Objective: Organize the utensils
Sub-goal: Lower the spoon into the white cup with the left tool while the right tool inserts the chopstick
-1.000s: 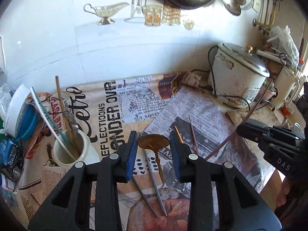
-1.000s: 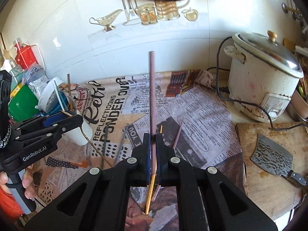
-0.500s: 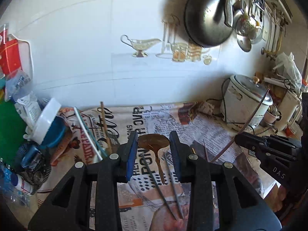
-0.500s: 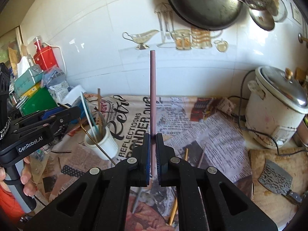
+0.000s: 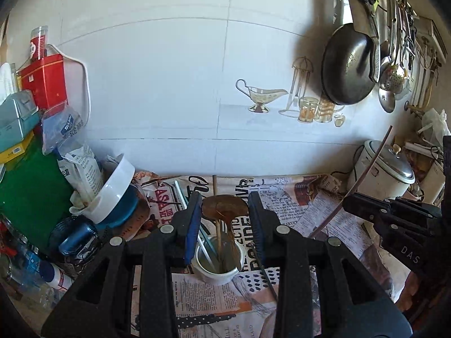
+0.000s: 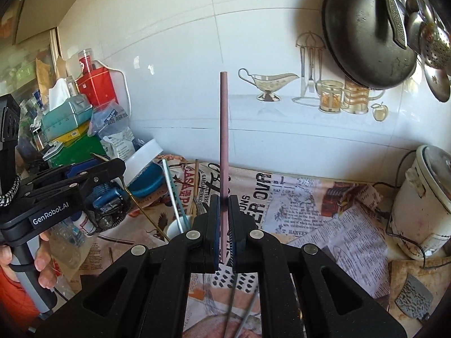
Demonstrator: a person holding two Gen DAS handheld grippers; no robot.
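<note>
My left gripper (image 5: pixel 225 211) is shut on a brass spoon (image 5: pixel 224 209), bowl between the pads, handle hanging down into the white cup (image 5: pixel 218 266) right below. The cup holds a wooden chopstick, a white straw and other utensils. My right gripper (image 6: pixel 224 211) is shut on a pinkish chopstick (image 6: pixel 224 146) that stands upright; it also shows in the left wrist view (image 5: pixel 369 169) at the right. In the right wrist view the cup (image 6: pixel 176 229) sits just left of the fingers and the left gripper (image 6: pixel 112 169) hovers above it. Thin metal utensils (image 6: pixel 239 309) lie on the newspaper.
A white and blue bowl stack (image 5: pixel 118 197), bottles and boxes crowd the left. A rice cooker (image 6: pixel 422 202) and a cleaver (image 6: pixel 414 301) on a board are at the right. A wok (image 5: pixel 348 64) and ladles hang on the tiled wall.
Both grippers rose and swung left. The left gripper with the spoon moved from above the loose utensils to right over the cup. The right gripper followed with the chopstick still upright.
</note>
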